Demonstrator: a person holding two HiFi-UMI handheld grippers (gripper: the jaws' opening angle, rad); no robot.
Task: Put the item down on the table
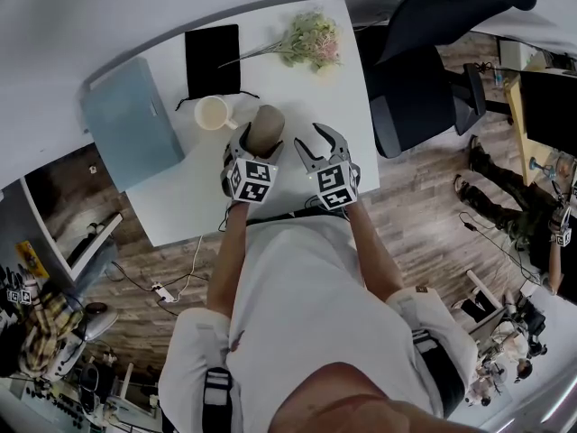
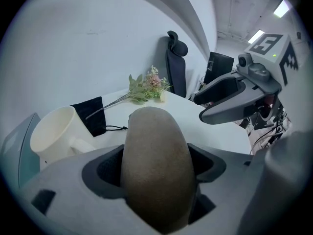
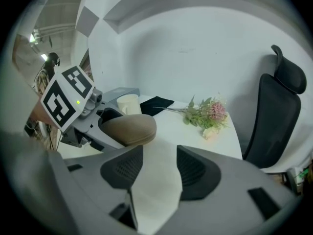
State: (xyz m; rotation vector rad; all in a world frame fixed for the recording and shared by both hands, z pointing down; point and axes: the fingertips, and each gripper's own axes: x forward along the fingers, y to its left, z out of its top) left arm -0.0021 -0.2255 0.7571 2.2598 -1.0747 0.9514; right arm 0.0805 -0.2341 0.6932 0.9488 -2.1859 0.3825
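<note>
Your left tool (image 1: pixel 260 141) is clamped on the brown rounded item (image 2: pixel 154 170) — both jaws press its sides, and its blunt end juts forward past the jaw tips. In the head view the item sits at frame centre, over the white table (image 1: pixel 297 97), just to the right of the cream mug (image 1: pixel 213 113). Whether it touches the tabletop cannot be told.

Your right tool (image 3: pixel 157 168) stands with jaws apart, and only bare table surface shows between them. It is just beside the left tool, to the right of the item in the frame, and clear of it.

In the upper part of the frame lie a black pouch (image 1: pixel 213 57) and a flower sprig (image 1: pixel 311 41) — both well apart from the item. A grey-blue flat case (image 1: pixel 131 120) rests on the table at frame left.
</note>
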